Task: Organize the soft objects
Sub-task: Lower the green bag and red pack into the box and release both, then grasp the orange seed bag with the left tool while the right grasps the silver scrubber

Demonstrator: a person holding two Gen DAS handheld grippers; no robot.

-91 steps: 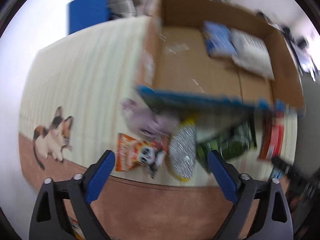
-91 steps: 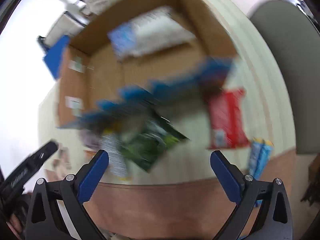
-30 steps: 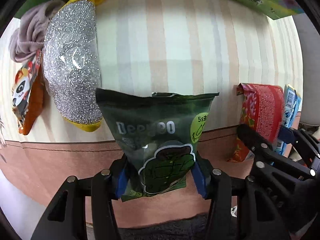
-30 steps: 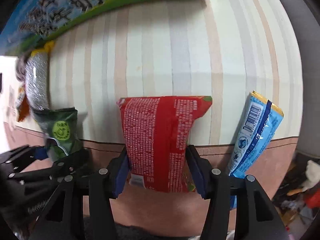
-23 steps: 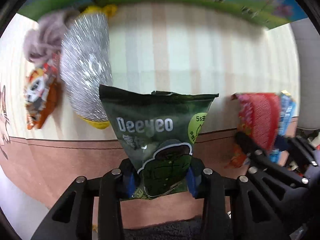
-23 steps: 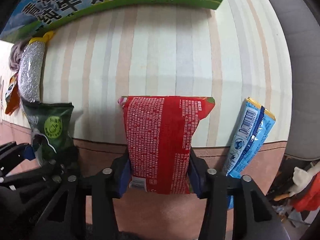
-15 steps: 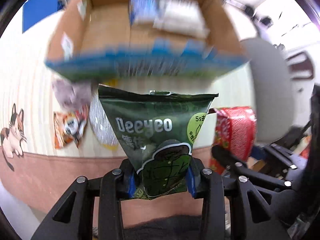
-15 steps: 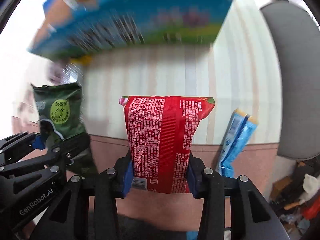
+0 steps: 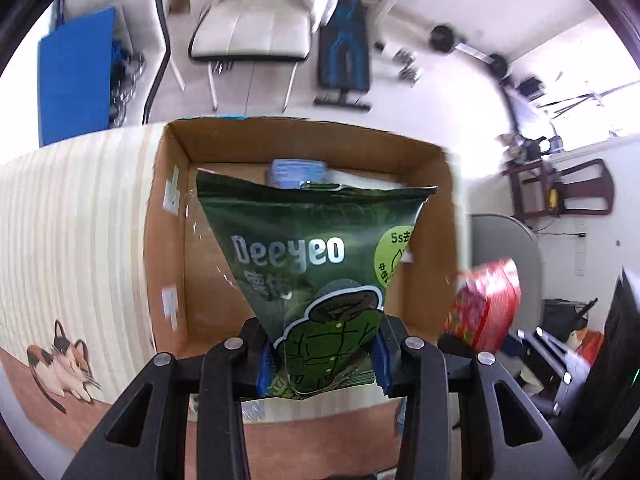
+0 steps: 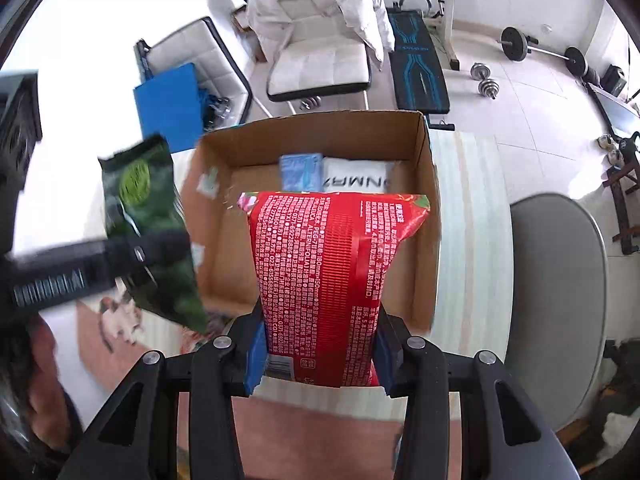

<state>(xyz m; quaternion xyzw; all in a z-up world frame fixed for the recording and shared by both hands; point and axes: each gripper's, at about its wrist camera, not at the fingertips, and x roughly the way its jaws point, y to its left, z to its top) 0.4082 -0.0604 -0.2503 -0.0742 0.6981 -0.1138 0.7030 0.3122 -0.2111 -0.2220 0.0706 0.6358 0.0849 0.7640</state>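
Observation:
My left gripper [image 9: 322, 364] is shut on a dark green Deeyeo pouch [image 9: 316, 268] and holds it upright in the air in front of the open cardboard box [image 9: 168, 240]. My right gripper [image 10: 318, 354] is shut on a red packet [image 10: 336, 276] and holds it raised over the near side of the box [image 10: 424, 184]. The red packet also shows at the right of the left wrist view [image 9: 486, 304]. The green pouch shows at the left of the right wrist view [image 10: 148, 220]. A blue pack [image 10: 301, 172] and a white pack [image 10: 358, 176] lie at the box's far end.
The box stands on a striped table mat with a cat picture [image 9: 60, 356]. A grey chair [image 10: 556, 280] is at the right. A white chair [image 10: 320, 64], a blue board [image 10: 170, 104] and a weight bench [image 10: 418, 72] stand behind the table.
Both grippers closed on their packets on the mat, then lifted them. The view has swung up from the mat to the open box, with both packets now raised in front of it.

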